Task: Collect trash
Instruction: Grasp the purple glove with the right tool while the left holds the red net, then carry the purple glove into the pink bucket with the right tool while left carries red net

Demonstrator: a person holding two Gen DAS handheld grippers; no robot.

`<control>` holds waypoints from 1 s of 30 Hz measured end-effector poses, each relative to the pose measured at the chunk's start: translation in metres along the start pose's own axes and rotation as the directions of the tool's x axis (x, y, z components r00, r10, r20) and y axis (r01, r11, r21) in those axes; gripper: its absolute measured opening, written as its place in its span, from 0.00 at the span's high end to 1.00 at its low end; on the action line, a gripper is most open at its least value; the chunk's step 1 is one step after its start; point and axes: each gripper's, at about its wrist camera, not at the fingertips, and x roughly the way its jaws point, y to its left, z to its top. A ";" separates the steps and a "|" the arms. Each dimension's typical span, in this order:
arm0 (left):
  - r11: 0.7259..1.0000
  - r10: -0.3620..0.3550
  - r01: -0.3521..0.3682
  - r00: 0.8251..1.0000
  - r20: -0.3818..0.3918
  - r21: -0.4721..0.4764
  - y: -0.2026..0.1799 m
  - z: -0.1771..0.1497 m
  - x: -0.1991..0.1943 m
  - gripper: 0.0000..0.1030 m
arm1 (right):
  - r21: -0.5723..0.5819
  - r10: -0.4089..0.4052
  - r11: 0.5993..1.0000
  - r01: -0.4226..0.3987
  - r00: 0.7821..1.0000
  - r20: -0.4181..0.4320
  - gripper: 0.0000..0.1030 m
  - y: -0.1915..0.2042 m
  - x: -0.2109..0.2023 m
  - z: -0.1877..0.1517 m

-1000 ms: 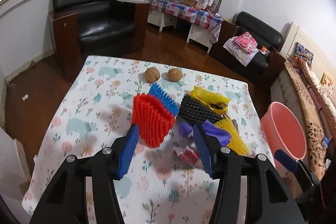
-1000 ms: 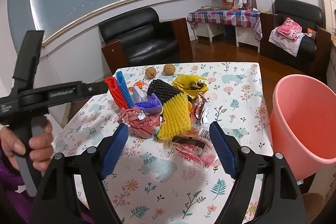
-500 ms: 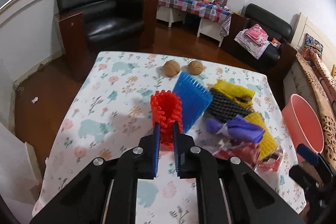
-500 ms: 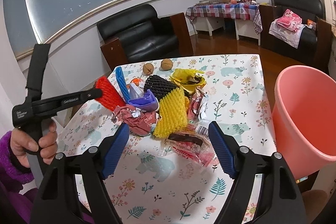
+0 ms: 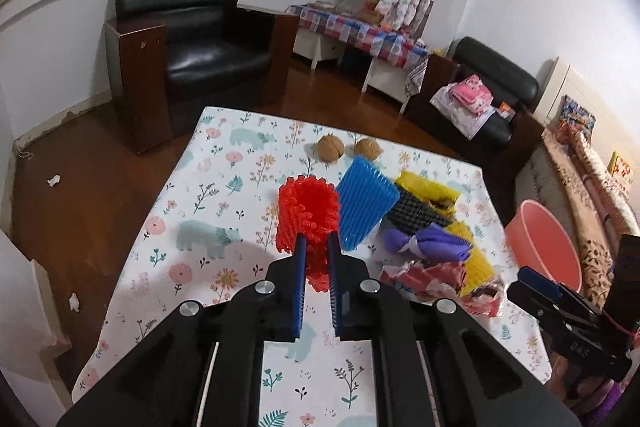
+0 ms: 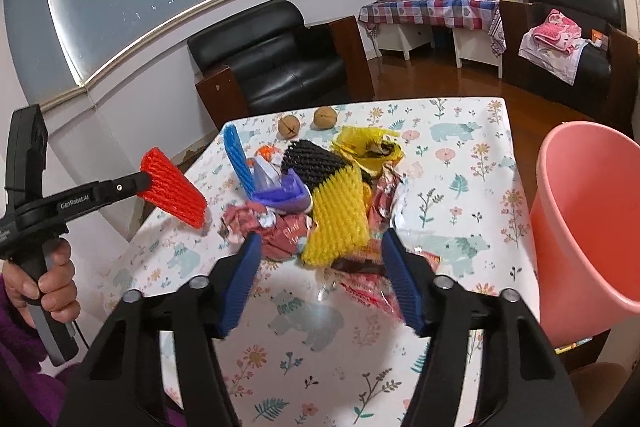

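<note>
**Red foam net held in the left tool above the table**

The red foam net (image 5: 306, 215) is gripped by the left tool (image 5: 317, 267), whose two blue pads are closed on its near end. In the right wrist view the net (image 6: 172, 189) is seen lifted clear of the table (image 6: 460, 163), out to the left of the trash pile, with the left tool (image 6: 136, 185) held by a hand (image 6: 48, 279) in a purple sleeve.

The right tool (image 6: 320, 275) is held wide open, nothing between its pads, and it is placed over the near edge of the pile. The pile is spread on the flowered tablecloth: a blue foam net (image 6: 239, 163) standing on its edge, a black foam net (image 6: 316, 161), a yellow foam net (image 6: 340, 223) lying partly over the black one, a purple bag (image 6: 286, 195), a crumpled red wrapper (image 6: 268, 227), a yellow plastic bag (image 6: 368, 147) and some clear and red wrappers (image 6: 368, 291) near the right pad. Two walnuts (image 6: 308, 121) are seen behind the pile, apart from it.

A pink bucket (image 6: 588, 223) is found just beside the right edge of the table, lower than the table top. In the left wrist view the bucket (image 5: 544, 247) is seen on the floor.
</note>
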 end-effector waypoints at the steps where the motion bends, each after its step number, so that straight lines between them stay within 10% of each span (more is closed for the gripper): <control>1: 1.000 -0.008 0.008 1.000 0.004 -0.008 0.002 0.001 -0.001 0.91 | -0.002 0.012 1.000 -0.012 1.000 -0.005 0.47 0.001 0.002 0.004; 14: 0.998 -0.053 0.053 0.998 0.019 -0.016 0.010 0.001 -0.004 0.91 | 0.064 0.073 0.996 -0.063 0.982 -0.174 0.58 0.015 0.068 0.052; 19: 0.998 -0.068 0.068 0.998 0.011 -0.016 0.012 -0.002 -0.002 0.91 | 0.136 0.079 0.990 -0.045 0.962 -0.261 0.79 0.004 0.086 0.036; 30: 0.992 -0.124 0.124 0.992 0.035 0.012 0.000 0.006 -0.012 0.91 | 0.129 0.090 0.989 -0.070 0.984 -0.156 0.93 0.007 0.034 0.031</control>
